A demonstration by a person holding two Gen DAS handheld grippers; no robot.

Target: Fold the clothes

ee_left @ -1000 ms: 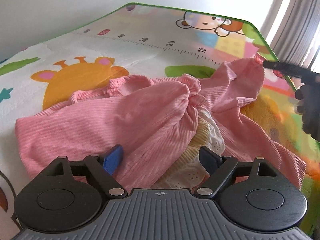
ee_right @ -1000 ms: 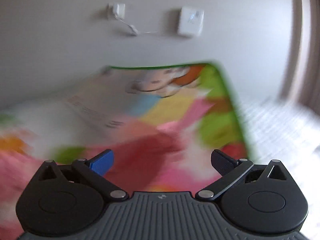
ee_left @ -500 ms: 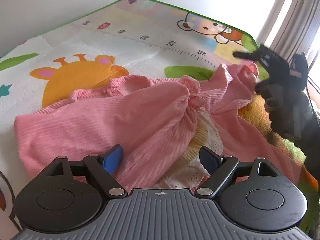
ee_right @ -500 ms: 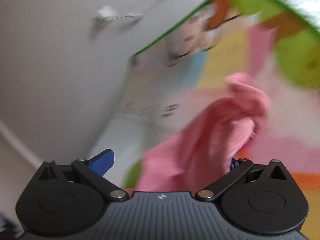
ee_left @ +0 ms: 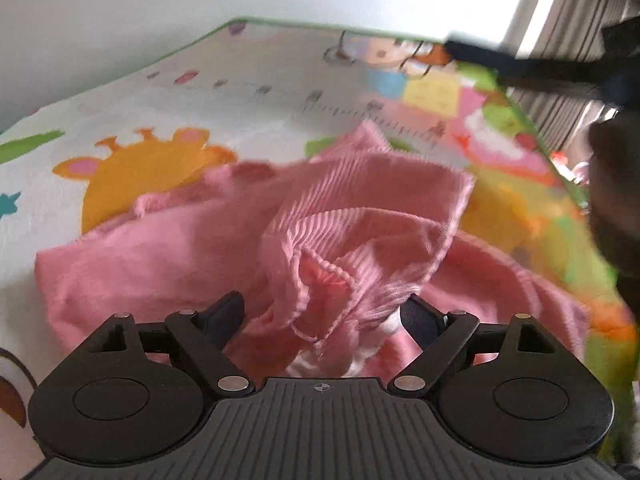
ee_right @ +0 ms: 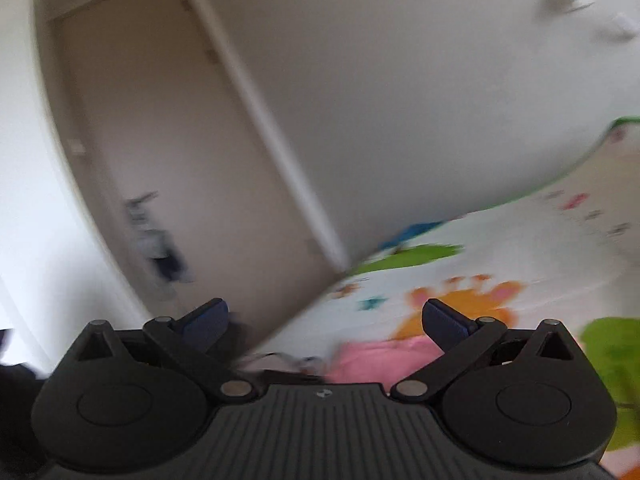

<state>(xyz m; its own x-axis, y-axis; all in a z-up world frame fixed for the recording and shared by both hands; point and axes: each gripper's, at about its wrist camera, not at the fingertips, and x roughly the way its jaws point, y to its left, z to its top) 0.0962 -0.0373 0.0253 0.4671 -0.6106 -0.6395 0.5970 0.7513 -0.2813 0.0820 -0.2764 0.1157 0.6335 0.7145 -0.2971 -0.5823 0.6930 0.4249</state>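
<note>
A pink ribbed garment lies crumpled on the cartoon play mat. One flap of it is folded over onto the middle. A bit of white lace fabric shows under it. My left gripper is open, low over the near edge of the garment, fabric bunched between its fingers. My right gripper is open and empty, lifted and turned toward the wall and door; it shows blurred in the left wrist view at the upper right. A strip of pink fabric shows below it.
The mat's green border runs along a white wall. Curtains hang at the right. A door stands beyond the mat's left end. The person's dark glove is at the right edge.
The right gripper let go of the pink flap, which now lies folded over the garment's middle, and swung up and left toward the door. The left gripper moved slightly forward.
</note>
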